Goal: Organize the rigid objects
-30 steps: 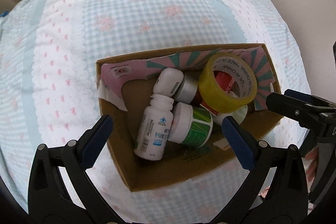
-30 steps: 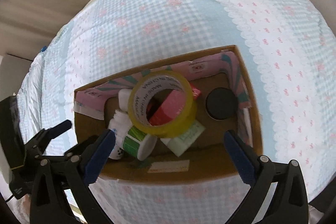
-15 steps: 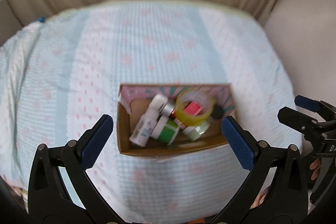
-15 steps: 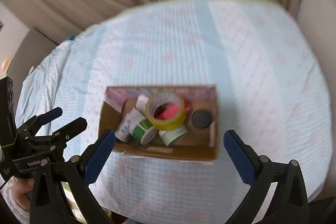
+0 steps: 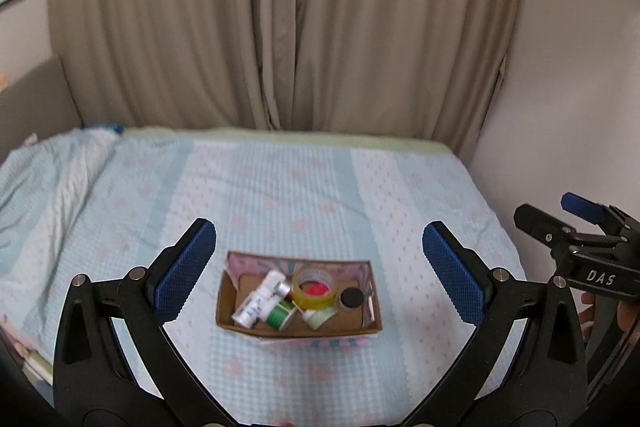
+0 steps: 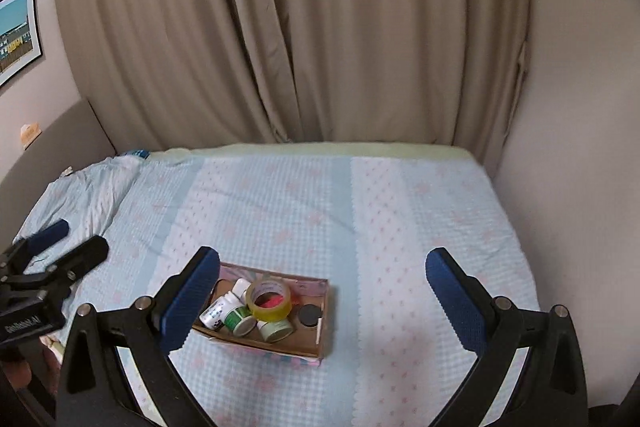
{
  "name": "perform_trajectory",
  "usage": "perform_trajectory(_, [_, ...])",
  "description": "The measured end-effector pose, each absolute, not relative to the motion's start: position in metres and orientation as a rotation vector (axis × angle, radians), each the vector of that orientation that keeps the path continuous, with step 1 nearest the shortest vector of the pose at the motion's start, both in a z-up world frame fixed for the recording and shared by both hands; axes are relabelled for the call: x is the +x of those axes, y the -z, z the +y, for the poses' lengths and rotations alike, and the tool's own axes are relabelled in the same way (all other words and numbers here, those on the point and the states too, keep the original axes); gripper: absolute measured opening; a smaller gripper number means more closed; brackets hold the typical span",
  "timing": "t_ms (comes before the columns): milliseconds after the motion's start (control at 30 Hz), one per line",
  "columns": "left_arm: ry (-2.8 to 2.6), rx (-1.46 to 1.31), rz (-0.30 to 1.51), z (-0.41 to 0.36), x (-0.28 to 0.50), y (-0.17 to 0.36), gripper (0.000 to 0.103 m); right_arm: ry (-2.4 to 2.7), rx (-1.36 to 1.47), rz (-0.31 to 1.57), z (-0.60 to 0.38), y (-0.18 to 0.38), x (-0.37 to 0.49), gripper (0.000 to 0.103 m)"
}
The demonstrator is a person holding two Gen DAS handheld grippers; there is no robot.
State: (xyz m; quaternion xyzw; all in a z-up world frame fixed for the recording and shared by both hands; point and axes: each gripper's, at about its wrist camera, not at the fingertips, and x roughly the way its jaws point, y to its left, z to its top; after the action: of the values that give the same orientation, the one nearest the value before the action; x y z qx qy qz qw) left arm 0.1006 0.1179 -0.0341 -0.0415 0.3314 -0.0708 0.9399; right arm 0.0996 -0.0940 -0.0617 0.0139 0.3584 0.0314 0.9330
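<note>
Both claws, left claw and right claw, hang released and empty, the brown cardboard box of bottles lying ahead below, long axis crosswise, nearer the left.

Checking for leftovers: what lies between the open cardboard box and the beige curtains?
Only bare blue checked bedspread stretches from the open cardboard box to the beige curtains; both wrist views show it.

Cardboard box on the bedspread — tape roll atop bottles — right tool agape.
</note>
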Motion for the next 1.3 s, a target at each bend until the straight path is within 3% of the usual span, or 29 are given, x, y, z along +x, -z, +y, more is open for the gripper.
perform_trajectory(300, [0.161,-0.065,0.608,0.107,0.071,0.029,0.103,0.011,0.013,0.638,-0.110,0.047,0.067,0.103])
perform_trajectory(1300, [0.150,-0.027,0.575,0.089,0.074,0.026,0.103,0.032,0.033,0.639,-0.125,0.045,0.063,0.103])
